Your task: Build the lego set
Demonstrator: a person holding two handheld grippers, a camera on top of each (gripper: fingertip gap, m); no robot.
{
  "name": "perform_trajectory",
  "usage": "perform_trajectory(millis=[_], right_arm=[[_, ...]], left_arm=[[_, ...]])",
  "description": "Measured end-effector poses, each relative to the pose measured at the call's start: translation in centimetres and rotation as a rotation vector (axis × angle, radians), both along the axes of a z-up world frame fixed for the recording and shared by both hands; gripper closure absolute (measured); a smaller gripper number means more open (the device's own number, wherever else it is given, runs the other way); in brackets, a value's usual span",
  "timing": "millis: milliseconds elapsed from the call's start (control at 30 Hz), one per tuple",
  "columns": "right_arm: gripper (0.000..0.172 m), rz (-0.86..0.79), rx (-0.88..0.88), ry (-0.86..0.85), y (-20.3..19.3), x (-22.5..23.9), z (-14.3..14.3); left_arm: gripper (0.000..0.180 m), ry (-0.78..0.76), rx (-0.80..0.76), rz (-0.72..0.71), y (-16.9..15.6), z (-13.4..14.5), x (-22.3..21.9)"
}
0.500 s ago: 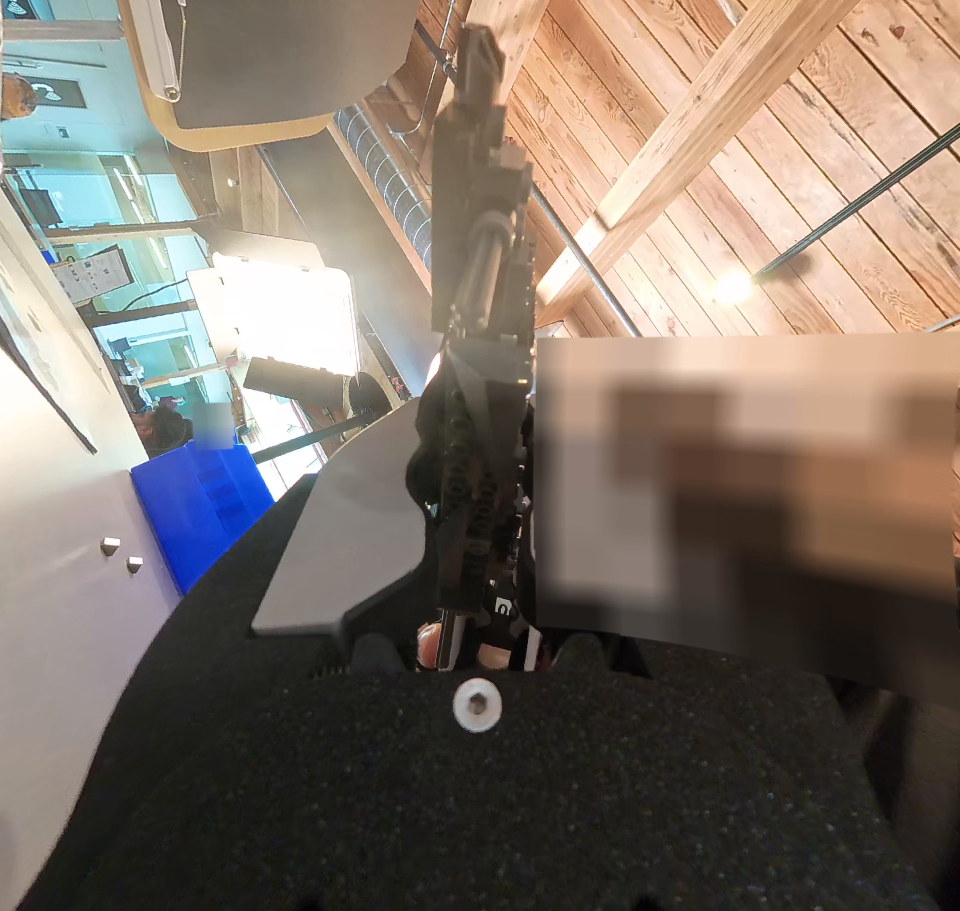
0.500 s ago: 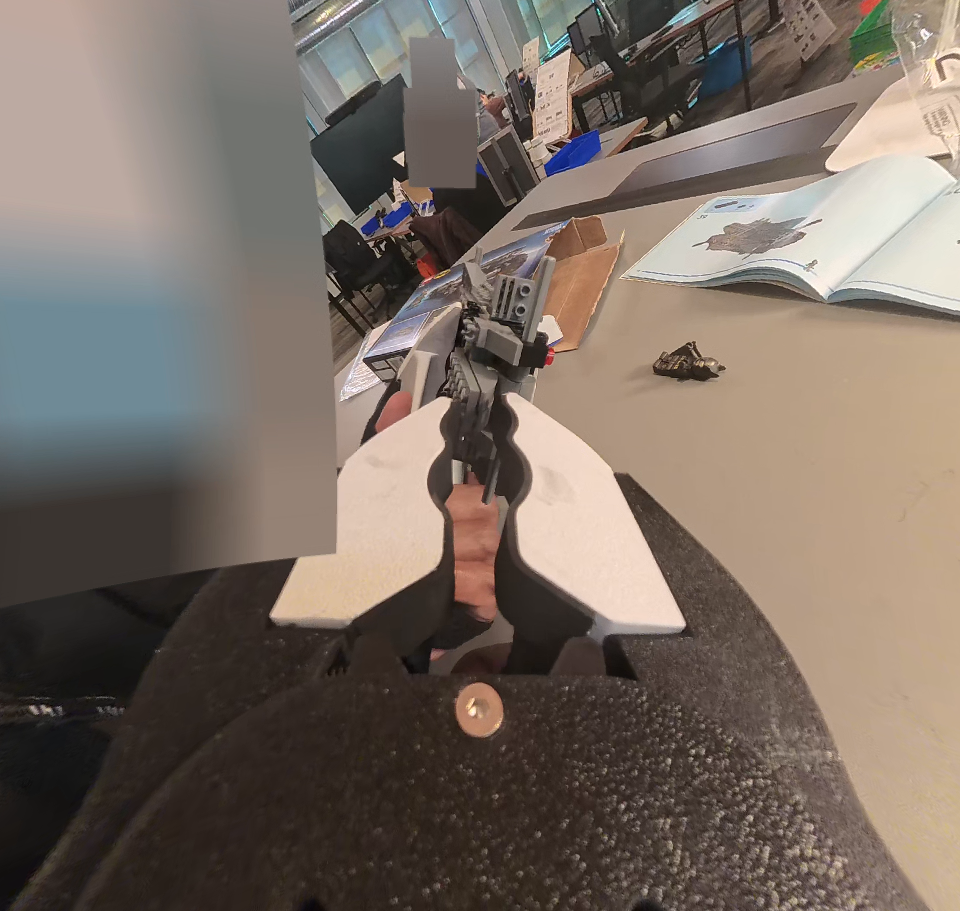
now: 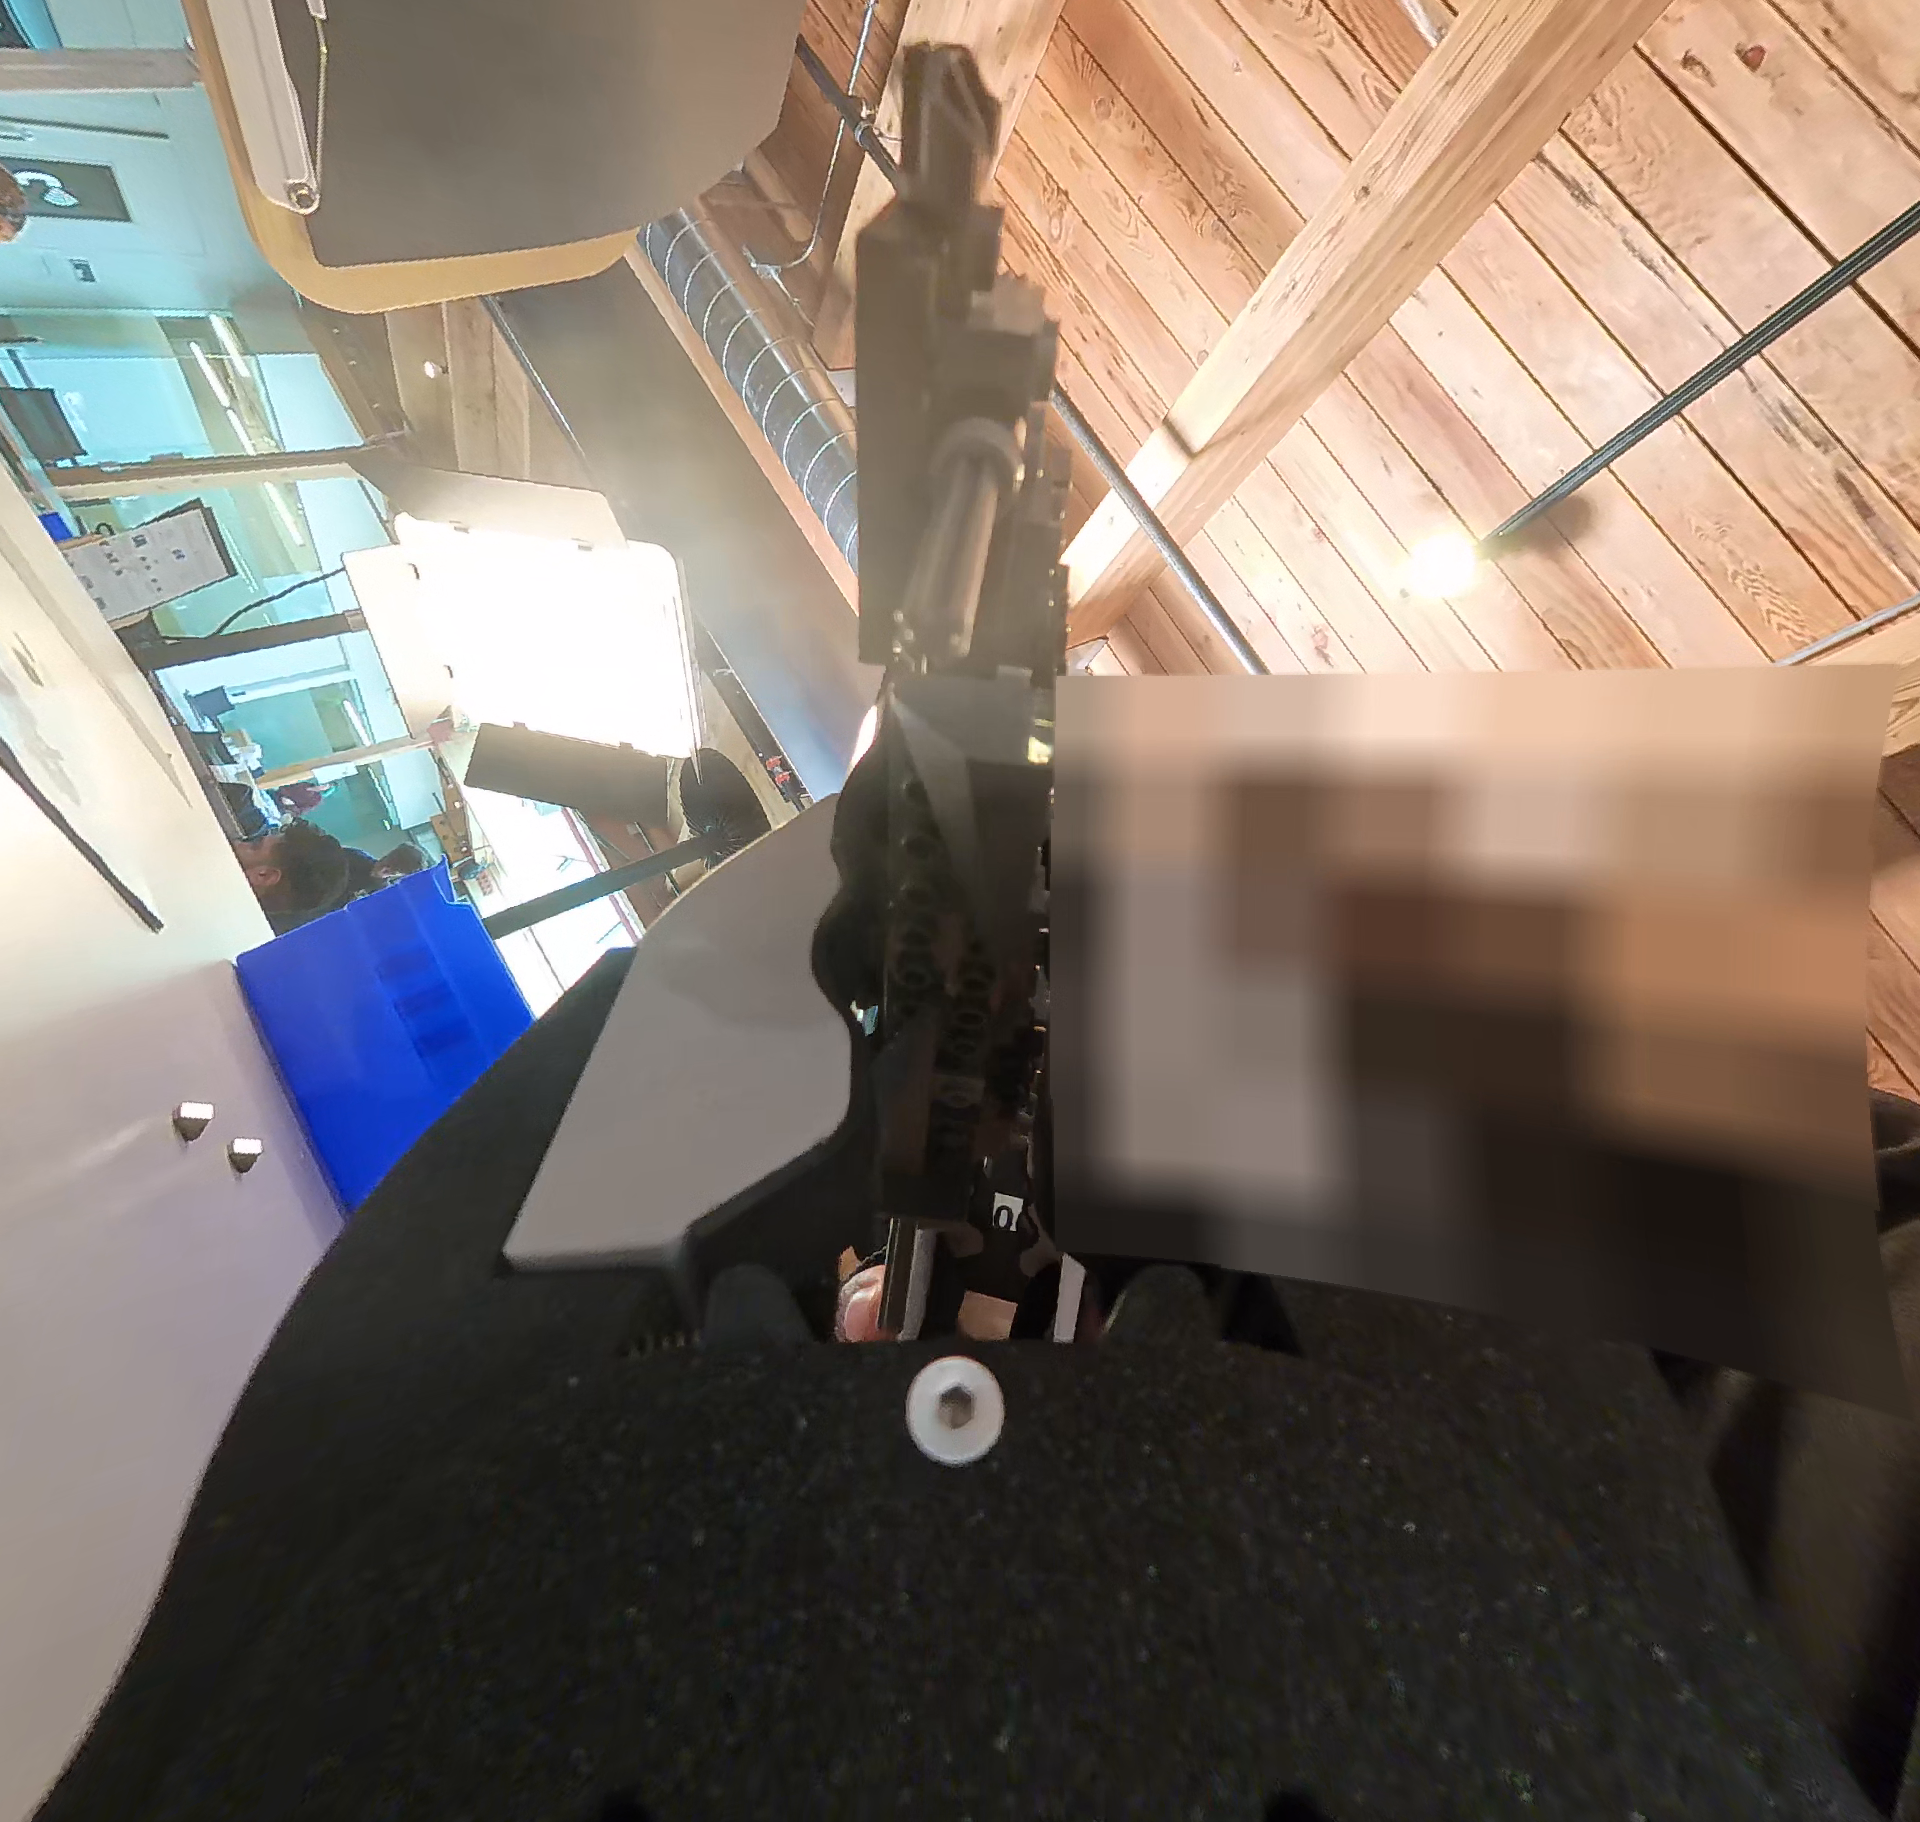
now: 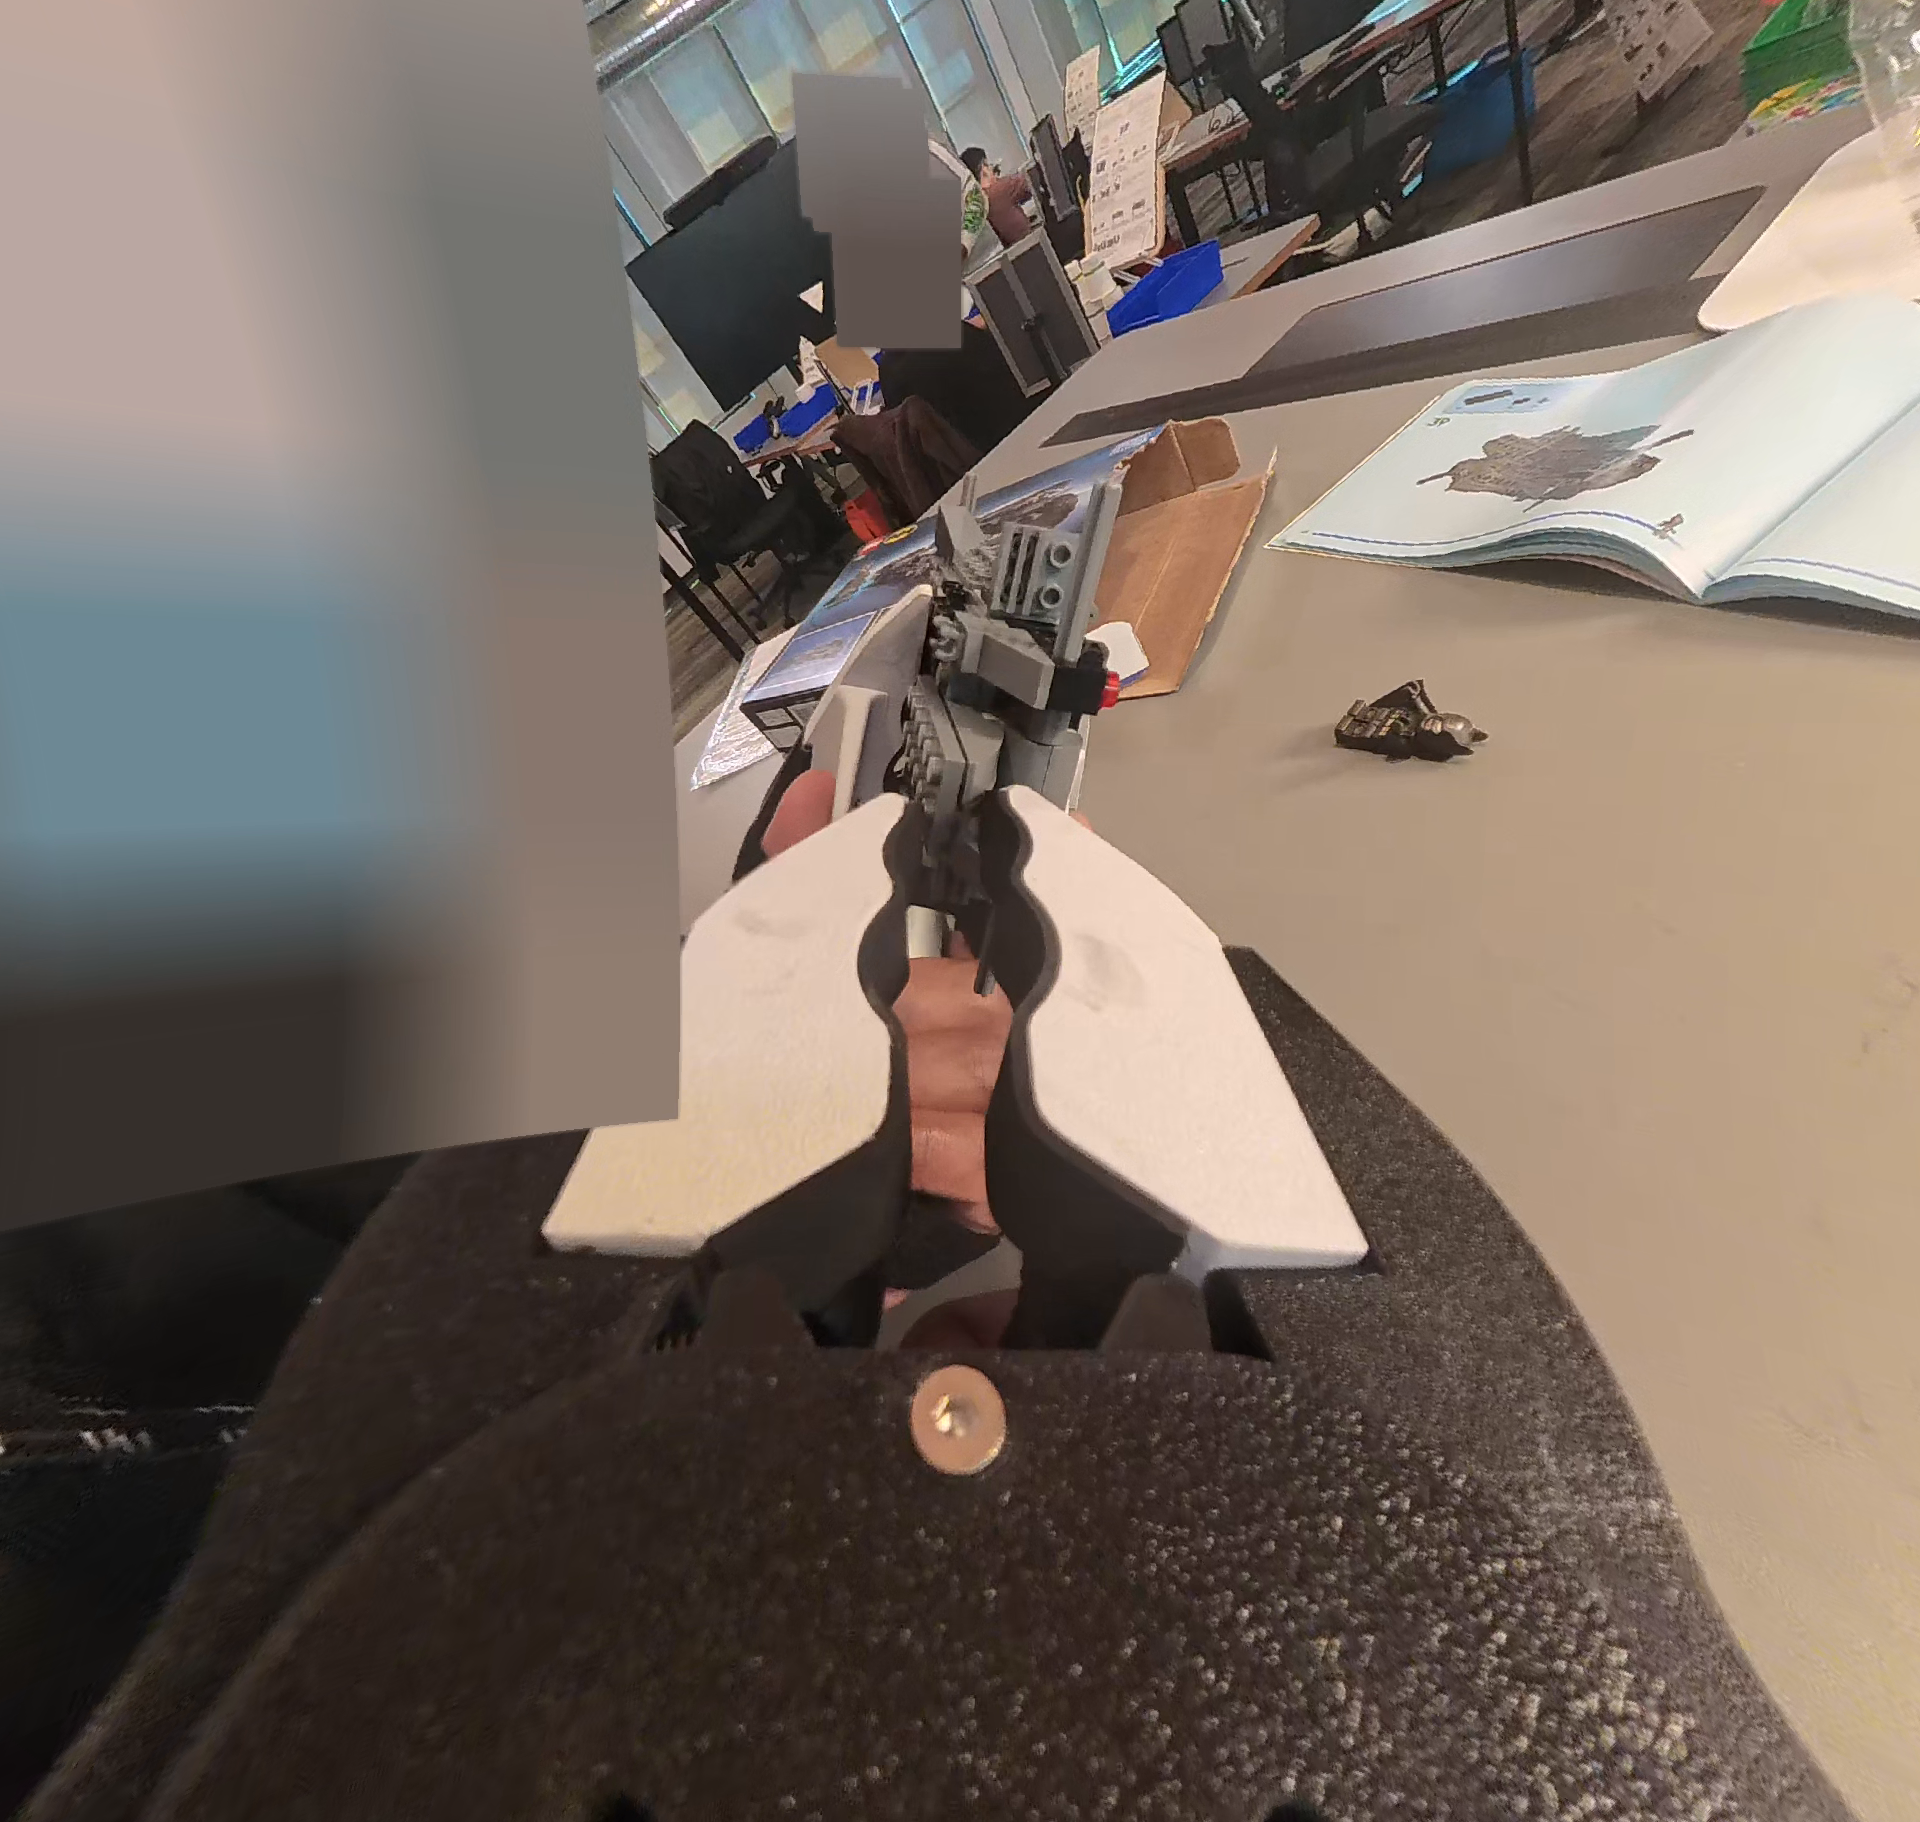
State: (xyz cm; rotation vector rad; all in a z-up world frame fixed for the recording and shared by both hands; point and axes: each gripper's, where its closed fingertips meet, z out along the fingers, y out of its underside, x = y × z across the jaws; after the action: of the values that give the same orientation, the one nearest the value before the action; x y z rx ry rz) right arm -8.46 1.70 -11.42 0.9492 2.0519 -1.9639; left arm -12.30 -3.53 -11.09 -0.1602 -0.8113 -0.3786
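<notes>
Right gripper: white fingers pinching the near end of a grey brick model, centre of frame, above the grey surface. Left gripper clamped on the same model farther up, just left of centre. In left view, dark model upright at centre against wooden ceiling; one finger pressed to it, other hidden by blur. Small black piece at right, open booklet upper right, box behind model.

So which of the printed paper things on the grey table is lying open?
The pale blue instruction booklet at the right lies open, pages spread. The dark blue picture box behind the grey brick model is flattened.
</notes>
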Motion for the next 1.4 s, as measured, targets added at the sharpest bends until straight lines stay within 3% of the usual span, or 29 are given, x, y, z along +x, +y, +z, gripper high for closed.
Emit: perform_trajectory(millis=[1200, 1300, 1400], right_arm=[[0.162, -0.013, -0.013, -0.008, -0.01, 0.02, -0.23], [0.145, -0.036, 0.007, -0.019, 0.01, -0.37, -0.42], [0.148, -0.028, -0.006, -0.021, -0.10, -0.26, -0.21]], left_arm=[[0.149, 0.015, -0.060, 0.005, -0.01, 0.21, 0.12], [0.149, 0.027, -0.109, -0.003, 0.60, 0.36, 0.24], [0.149, 0.032, -0.117, -0.005, 0.79, 0.45, 0.36]])
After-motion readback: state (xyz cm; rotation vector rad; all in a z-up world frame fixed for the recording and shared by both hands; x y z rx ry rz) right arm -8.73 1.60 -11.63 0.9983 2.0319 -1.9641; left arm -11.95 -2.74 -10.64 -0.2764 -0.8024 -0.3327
